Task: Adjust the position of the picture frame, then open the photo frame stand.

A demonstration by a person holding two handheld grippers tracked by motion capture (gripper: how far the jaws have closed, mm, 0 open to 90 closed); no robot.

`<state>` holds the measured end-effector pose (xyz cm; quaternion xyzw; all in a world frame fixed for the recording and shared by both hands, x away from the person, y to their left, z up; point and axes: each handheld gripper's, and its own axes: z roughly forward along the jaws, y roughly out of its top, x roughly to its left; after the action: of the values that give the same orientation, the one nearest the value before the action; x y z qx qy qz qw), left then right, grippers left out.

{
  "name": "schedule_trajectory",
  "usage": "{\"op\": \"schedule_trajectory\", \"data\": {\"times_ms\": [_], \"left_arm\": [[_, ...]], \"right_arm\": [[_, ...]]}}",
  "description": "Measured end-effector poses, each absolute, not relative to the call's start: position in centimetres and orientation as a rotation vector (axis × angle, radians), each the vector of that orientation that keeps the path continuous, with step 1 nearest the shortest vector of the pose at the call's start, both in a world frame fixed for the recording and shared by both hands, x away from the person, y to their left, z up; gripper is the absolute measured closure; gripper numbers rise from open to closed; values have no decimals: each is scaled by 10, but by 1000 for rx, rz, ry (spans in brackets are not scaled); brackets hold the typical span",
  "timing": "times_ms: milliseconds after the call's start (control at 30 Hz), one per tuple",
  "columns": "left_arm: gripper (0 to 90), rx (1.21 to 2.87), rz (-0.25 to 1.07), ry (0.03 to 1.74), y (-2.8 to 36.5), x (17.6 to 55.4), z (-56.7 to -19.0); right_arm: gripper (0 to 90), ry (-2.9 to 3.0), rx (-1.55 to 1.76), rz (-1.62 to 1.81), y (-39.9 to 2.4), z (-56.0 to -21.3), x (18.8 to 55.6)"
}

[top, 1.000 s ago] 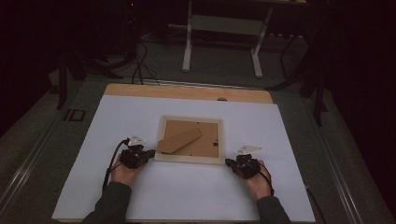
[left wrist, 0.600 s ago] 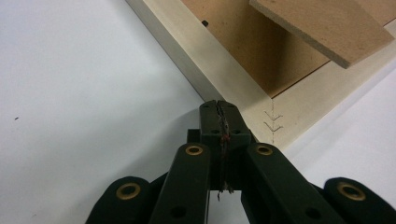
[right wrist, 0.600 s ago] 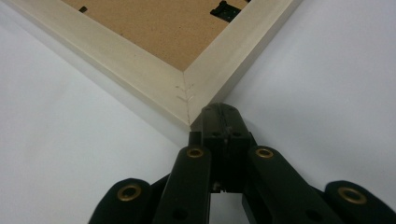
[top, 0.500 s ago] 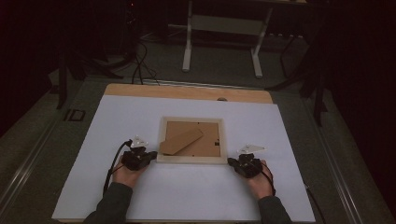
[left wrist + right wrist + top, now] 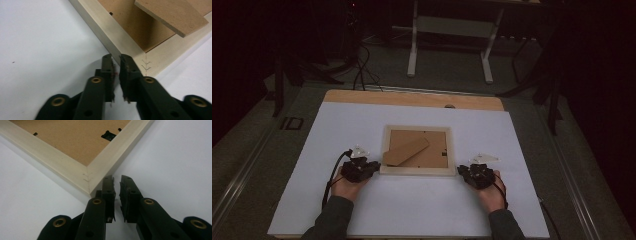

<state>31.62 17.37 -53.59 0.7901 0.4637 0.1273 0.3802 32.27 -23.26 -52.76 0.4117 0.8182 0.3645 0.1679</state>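
A pale wooden picture frame (image 5: 416, 171) lies face down on the white table top, its brown backing board (image 5: 434, 142) up and the stand leg (image 5: 406, 151) folded across it. My left gripper (image 5: 373, 165) sits at the frame's near left corner (image 5: 150, 65), tips (image 5: 116, 59) just outside the rail. My right gripper (image 5: 460, 170) sits at the near right corner (image 5: 86, 178), tips (image 5: 116, 180) beside it. Both pairs of jaws have just been opening and stand a narrow slit apart, with nothing between them. A hand holds each gripper.
The white sheet (image 5: 362, 125) covers the table, with a strip of bare wood (image 5: 412, 98) along the far edge. A black retaining clip (image 5: 108, 135) sits on the frame's back. Beyond the table are a desk's white legs (image 5: 413, 45) and cables (image 5: 362, 65) on a dark floor.
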Motion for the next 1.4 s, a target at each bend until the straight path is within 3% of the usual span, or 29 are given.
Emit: {"op": "schedule_trajectory", "data": {"times_ms": [367,1400], "left_arm": [[692,1982,328,1225,181,317,-533],[603,1892,323,1229,191,315,-508]], "right_arm": [[773,2306,1184,1048,-238,-525,323],[706,2296,1191,1092,-240,-522,323]]}}
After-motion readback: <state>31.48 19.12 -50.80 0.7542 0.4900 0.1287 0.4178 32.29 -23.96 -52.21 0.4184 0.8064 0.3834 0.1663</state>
